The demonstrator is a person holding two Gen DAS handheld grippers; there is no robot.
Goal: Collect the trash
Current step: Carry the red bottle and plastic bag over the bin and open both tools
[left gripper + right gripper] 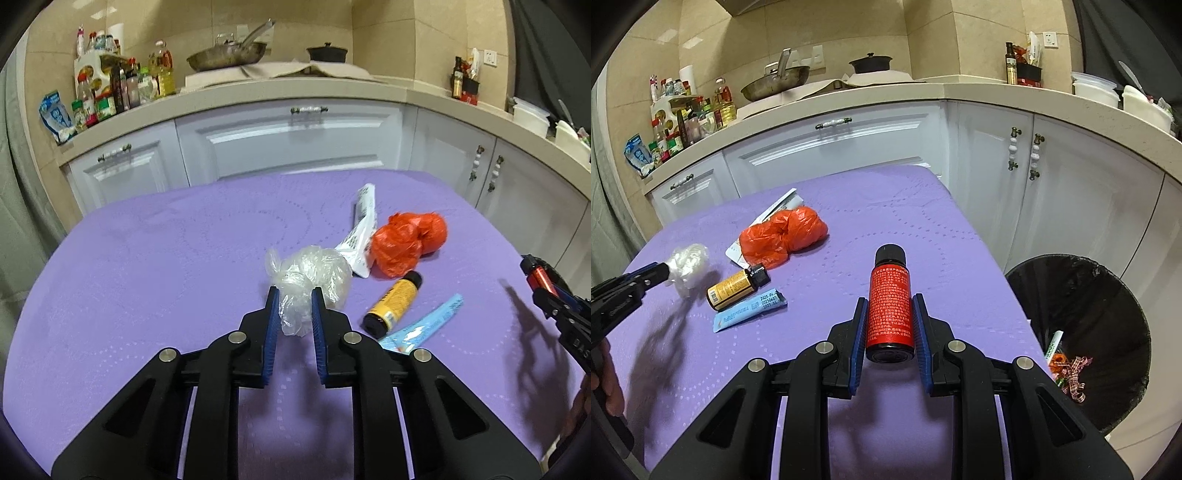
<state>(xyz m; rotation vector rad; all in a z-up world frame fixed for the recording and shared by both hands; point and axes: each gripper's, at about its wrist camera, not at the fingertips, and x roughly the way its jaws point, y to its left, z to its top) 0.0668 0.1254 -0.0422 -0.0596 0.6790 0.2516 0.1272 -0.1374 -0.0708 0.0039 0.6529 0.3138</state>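
Observation:
My left gripper (294,295) is closed around the near end of a crumpled clear plastic bag (314,277) on the purple table; it also shows in the right wrist view (687,264). My right gripper (889,301) is shut on a red bottle with a black cap (889,306), held above the table's right side; in the left wrist view that bottle (540,276) shows at the far right. On the table lie an orange plastic bag (408,240), a yellow bottle (392,304), a blue wrapper (424,326) and a white wrapper (360,230).
A black-lined trash bin (1108,295) stands on the floor right of the table, with scraps inside. White cabinets (288,144) and a countertop with bottles, a pan and a pot run behind the table (147,258).

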